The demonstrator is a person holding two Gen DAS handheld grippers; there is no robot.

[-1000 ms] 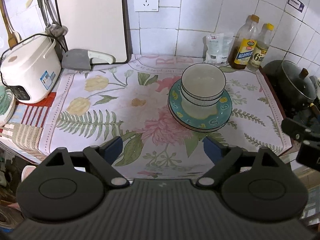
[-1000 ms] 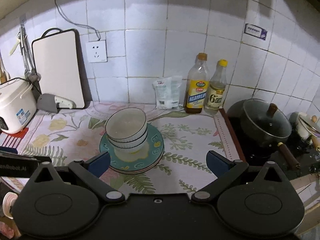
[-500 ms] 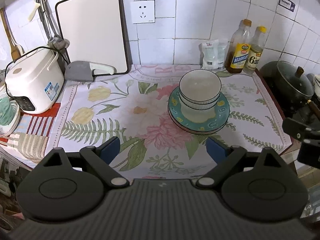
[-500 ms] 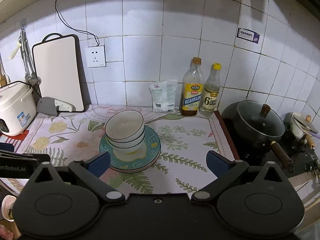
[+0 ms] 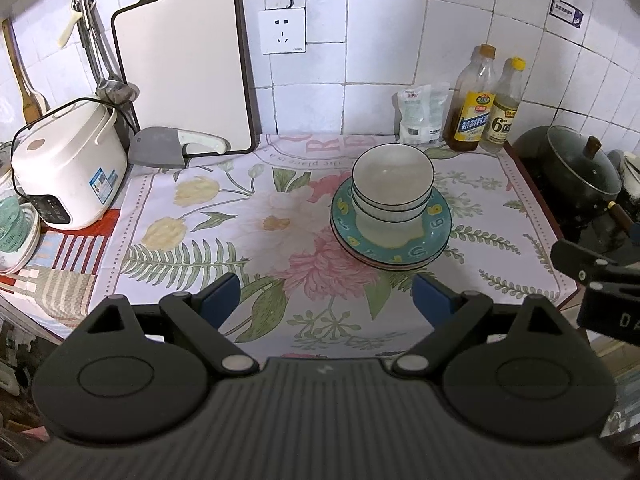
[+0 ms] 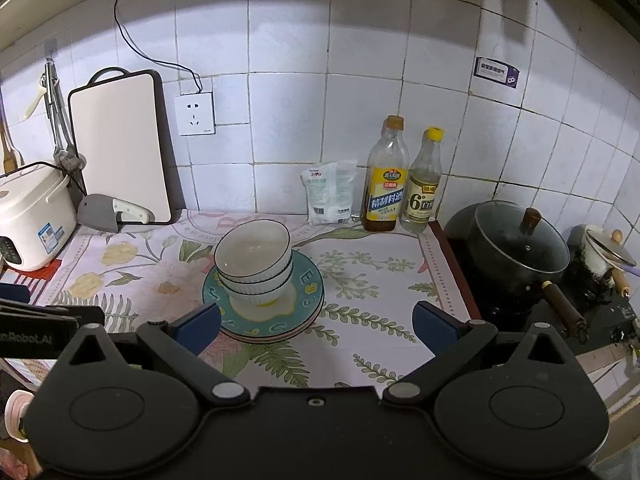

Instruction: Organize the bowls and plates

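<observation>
White bowls with dark rims and ribbed sides, nested, two at least and perhaps three, set on teal plates with yellow letters; a pink plate edge under those. Stack right of centre on the floral cloth, well apart from the rice cooker at far left, nearer the bottles at the far wall. Left gripper spread wide, empty, at the cloth's near edge. Right gripper also wide, empty, its left fingertip overlapping the plates' near rim in view.
</observation>
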